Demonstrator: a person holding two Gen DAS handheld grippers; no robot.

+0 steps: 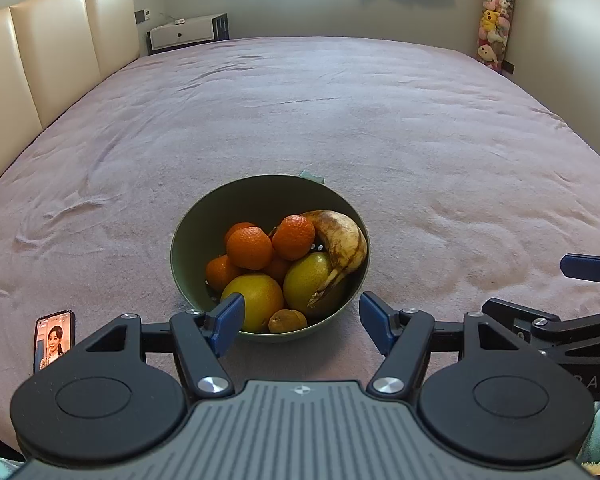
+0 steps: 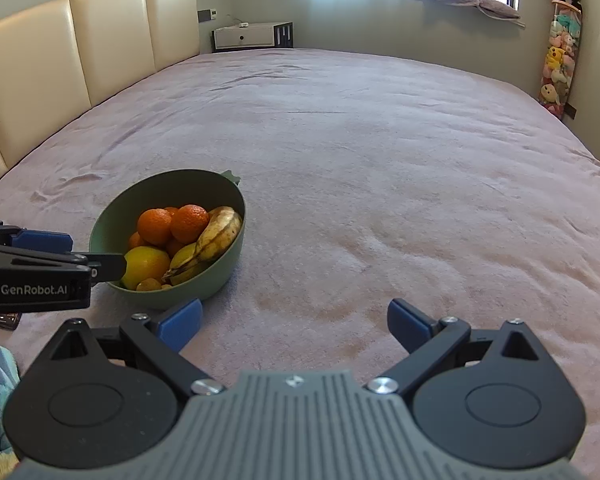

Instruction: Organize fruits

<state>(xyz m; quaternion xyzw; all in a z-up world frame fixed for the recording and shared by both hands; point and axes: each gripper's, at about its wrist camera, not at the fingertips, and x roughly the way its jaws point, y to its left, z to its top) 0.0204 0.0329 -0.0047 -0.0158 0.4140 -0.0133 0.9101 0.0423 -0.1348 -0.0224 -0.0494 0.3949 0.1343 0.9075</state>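
Note:
A green bowl (image 1: 204,216) (image 2: 224,264) sits on the pink bedspread. It holds several orange mandarins (image 1: 249,248) (image 2: 154,226), two yellow-green citrus fruits (image 1: 256,298) (image 2: 146,266), a brown-spotted banana (image 1: 346,242) (image 2: 220,234) and a small shrivelled fruit (image 1: 287,321). My left gripper (image 1: 300,322) is open, its blue pads just in front of the bowl's near rim, nothing between them. My right gripper (image 2: 294,322) is open over bare bedspread, to the right of the bowl, with its left pad near the bowl's base.
The bedspread (image 1: 340,120) stretches wide behind and to the right of the bowl. A cream padded headboard (image 1: 40,60) runs along the left. A phone (image 1: 54,338) lies at the near left. A white nightstand (image 2: 252,36) and a column of plush toys (image 2: 560,64) stand by the far wall.

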